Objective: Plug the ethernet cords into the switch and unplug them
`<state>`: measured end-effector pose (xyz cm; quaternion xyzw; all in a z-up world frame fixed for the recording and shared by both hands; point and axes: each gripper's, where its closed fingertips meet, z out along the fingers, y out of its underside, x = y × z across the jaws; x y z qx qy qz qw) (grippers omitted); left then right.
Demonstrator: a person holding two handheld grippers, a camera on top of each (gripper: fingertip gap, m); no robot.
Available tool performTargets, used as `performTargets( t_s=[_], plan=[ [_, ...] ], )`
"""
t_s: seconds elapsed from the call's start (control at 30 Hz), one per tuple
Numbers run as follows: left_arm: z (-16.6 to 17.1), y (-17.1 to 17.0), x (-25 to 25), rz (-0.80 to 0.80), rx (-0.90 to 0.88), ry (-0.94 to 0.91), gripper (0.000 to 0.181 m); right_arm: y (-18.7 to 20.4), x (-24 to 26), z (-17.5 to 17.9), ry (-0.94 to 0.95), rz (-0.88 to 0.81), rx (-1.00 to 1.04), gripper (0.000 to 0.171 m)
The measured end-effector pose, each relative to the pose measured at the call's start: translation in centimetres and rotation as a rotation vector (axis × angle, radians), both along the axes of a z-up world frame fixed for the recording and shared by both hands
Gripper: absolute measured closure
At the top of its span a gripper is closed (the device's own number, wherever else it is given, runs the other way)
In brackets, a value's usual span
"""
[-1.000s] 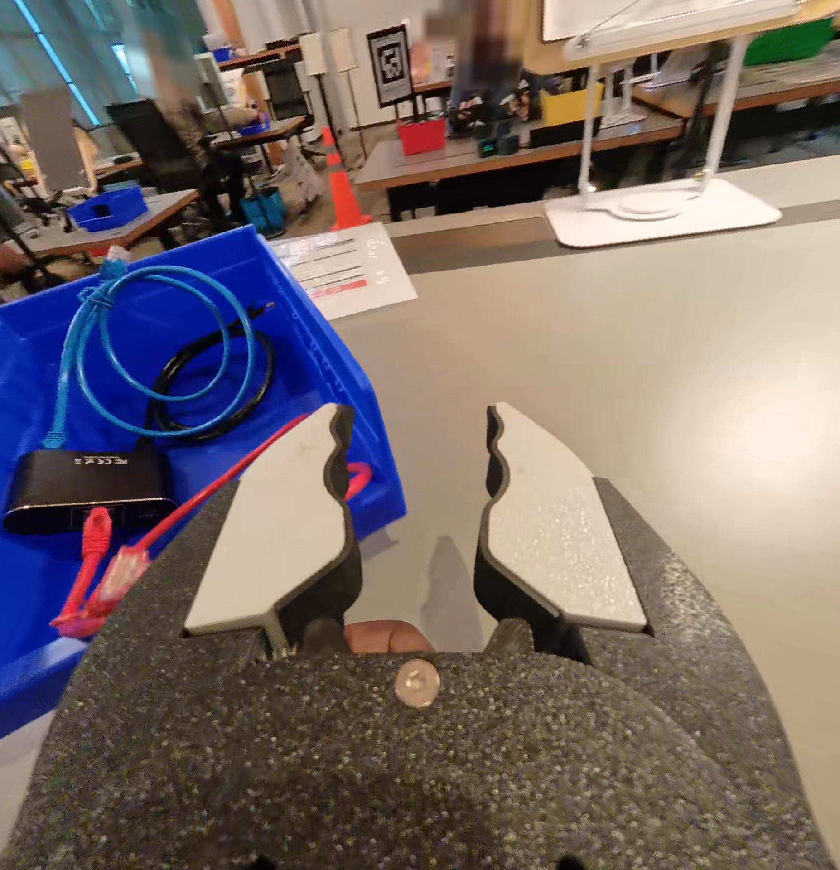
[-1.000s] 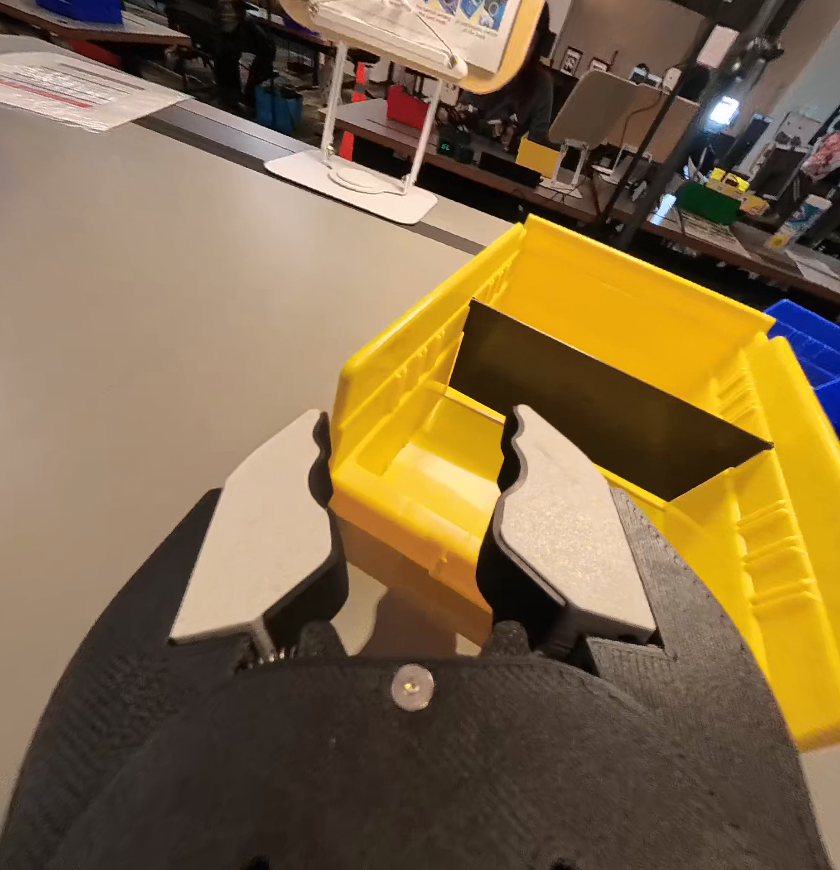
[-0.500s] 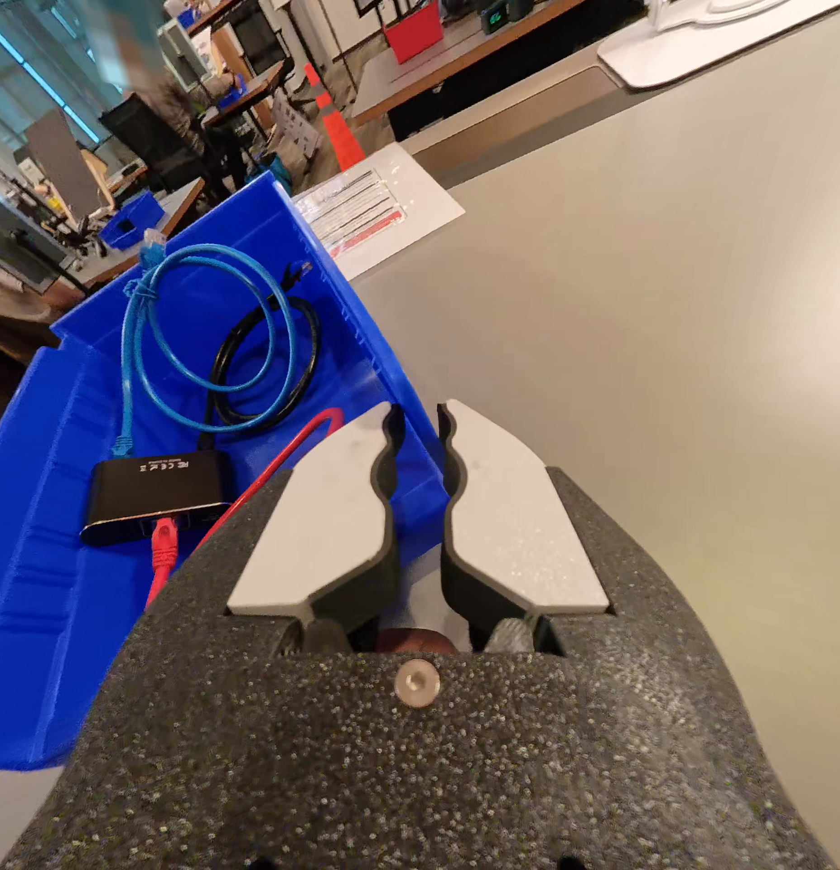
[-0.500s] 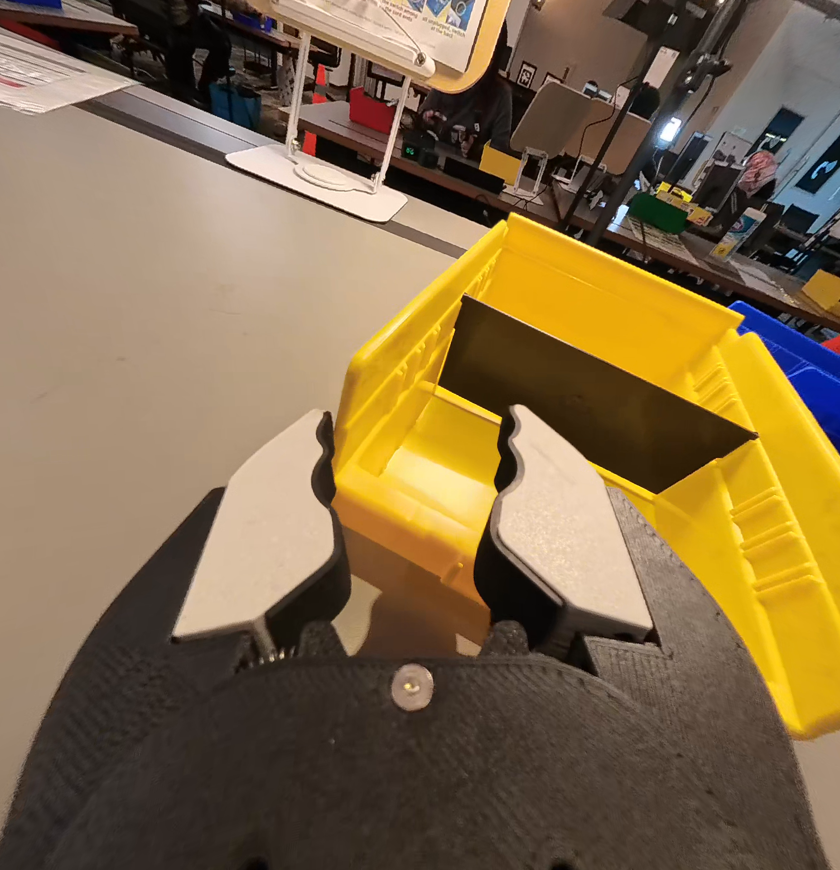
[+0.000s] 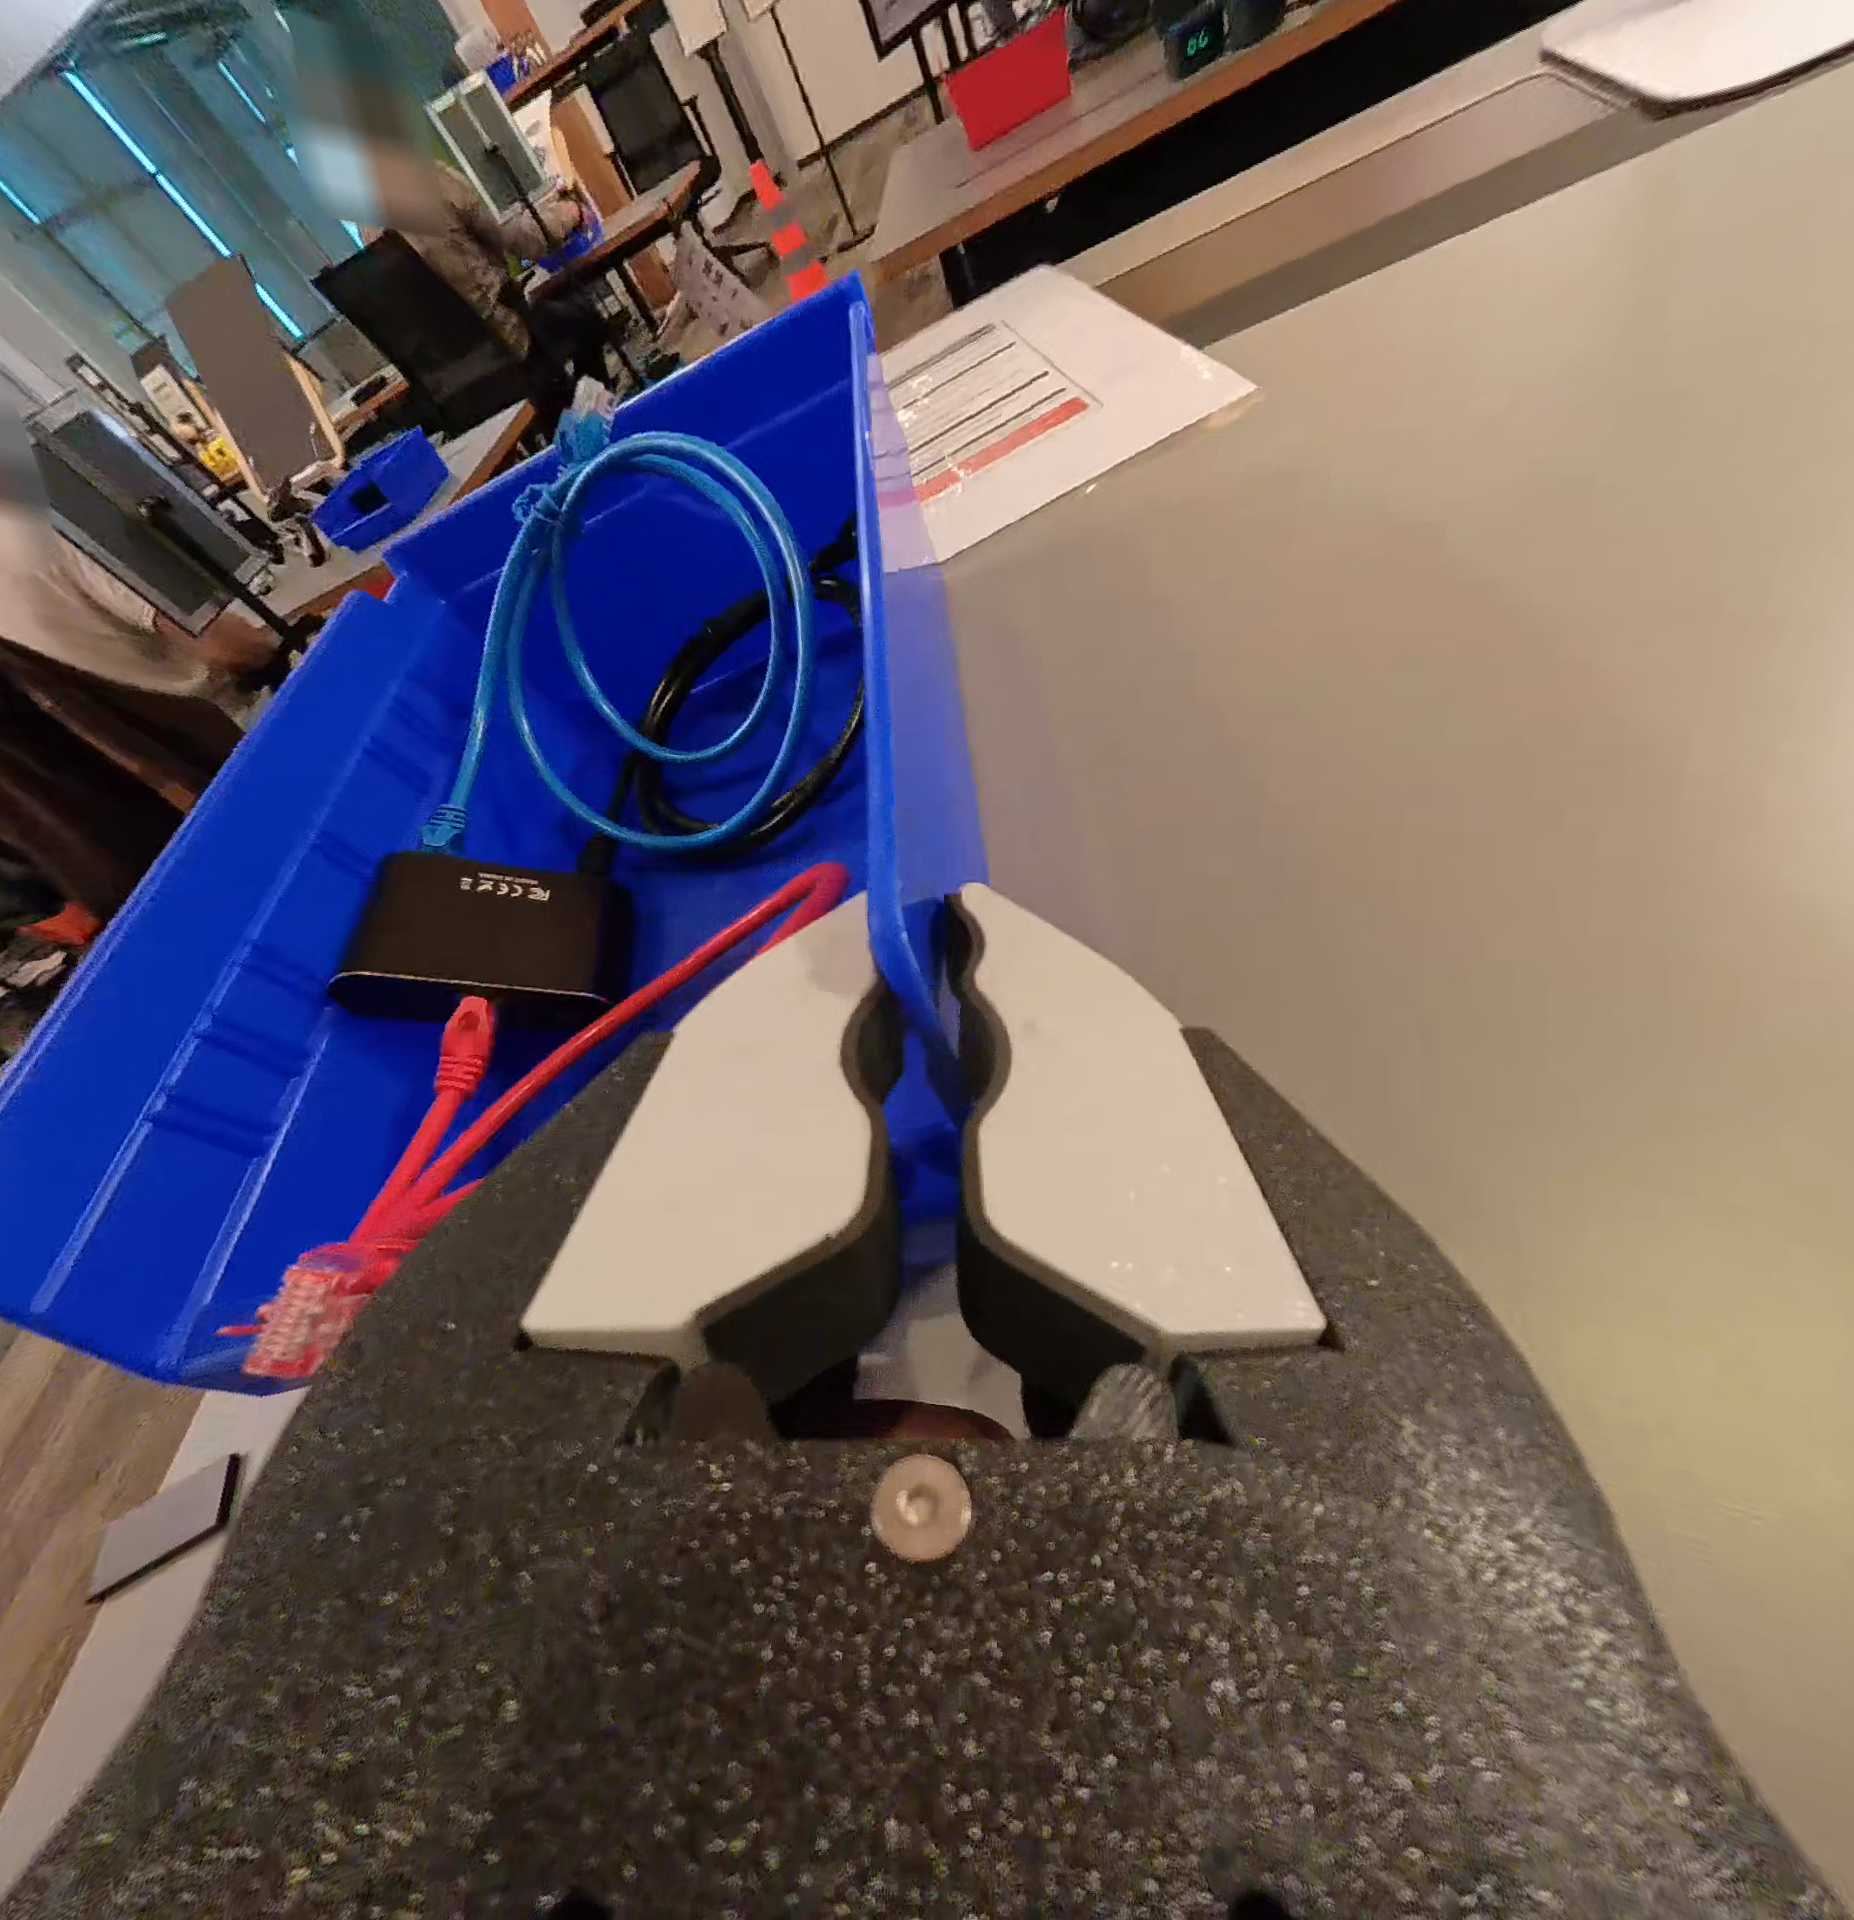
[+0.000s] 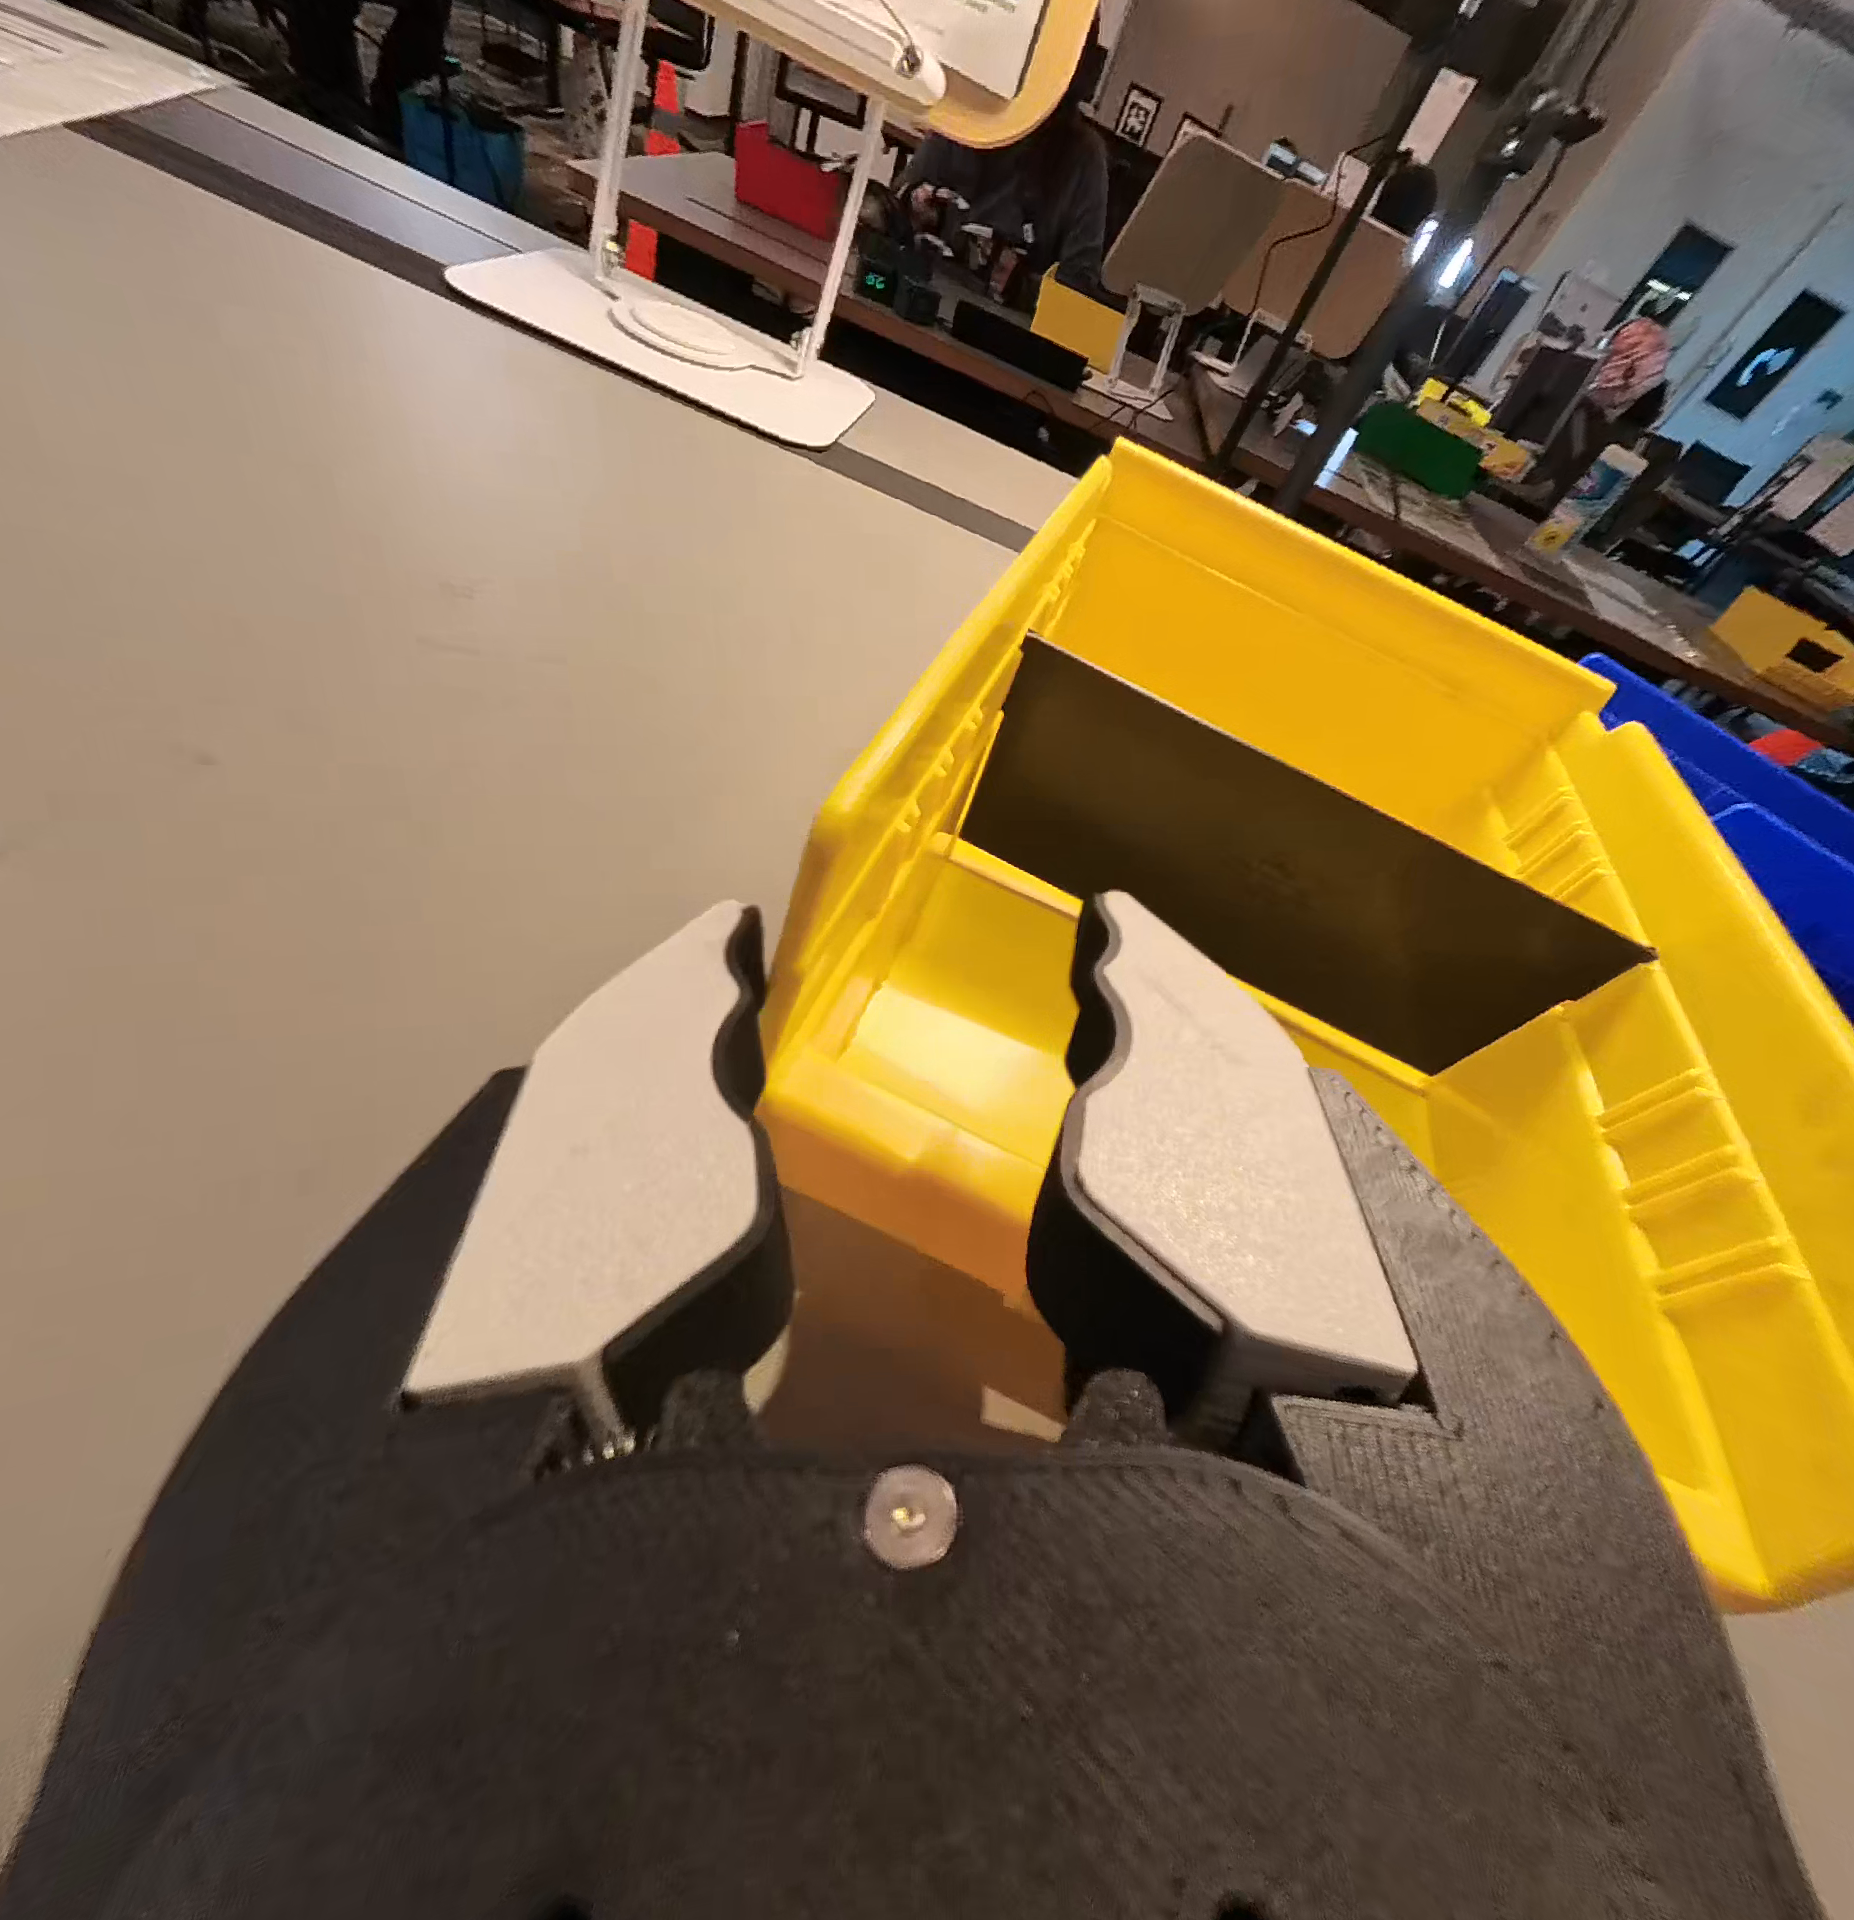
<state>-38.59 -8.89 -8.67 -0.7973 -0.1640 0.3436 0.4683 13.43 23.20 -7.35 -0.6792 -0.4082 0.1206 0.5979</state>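
Left gripper jaws clamped on blue bin wall; right gripper released; cords unplugged beside switch at 10 o'clock.

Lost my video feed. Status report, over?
Left gripper shut on blue bin side wall. Right gripper open, straddling yellow bin corner. Switch in blue bin with red cord, blue cord.

Left gripper nearly closed; right gripper spread wide.
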Motion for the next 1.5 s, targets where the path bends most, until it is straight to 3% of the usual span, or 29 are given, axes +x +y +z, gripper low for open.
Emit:
performTargets(
  t_s=[0.37, 0.73, 0.8, 0.87, 0.93, 1.13, 1.33, 1.5],
  plan=[
    [0.1, -1.0, -1.2, 0.027, 0.019, 0.062, 0.172, 1.5, 0.7, 0.1, 0.016, -0.089, 0.023, 0.146],
    [0.1, -1.2, -1.0, 0.07, -0.034, 0.145, 0.165, 2.8, 0.4, -0.2, -0.008, -0.08, -0.034, 0.14],
    [0.1, -1.2, -1.0, 0.061, -0.018, 0.122, 0.168, 2.8, 0.0, -0.2, -0.006, -0.061, -0.044, 0.146],
    [0.1, -1.2, -1.0, 0.042, -0.001, 0.09, 0.17, 3.0, 0.2, -0.2, -0.014, -0.061, -0.023, 0.163],
    [0.0, -1.1, -0.9, 0.03, 0.008, 0.073, 0.171, 3.8, 1.4, -0.2, -0.031, -0.117, 0.003, 0.167],
    [0.0, -1.1, -0.9, 0.029, 0.008, 0.073, 0.171, 6.4, 6.5, -0.2, 0.031, -0.148, -0.038, 0.165],
    [0.0, -1.1, -0.9, 0.029, 0.008, 0.072, 0.172, 8.8, 8.2, -0.6, 0.003, -0.195, -0.073, 0.165],
    [0.0, -1.0, -0.8, 0.031, 0.006, 0.077, 0.172, 8.6, 8.3, -0.5, 0.005, -0.262, -0.061, 0.167]
  ],
)
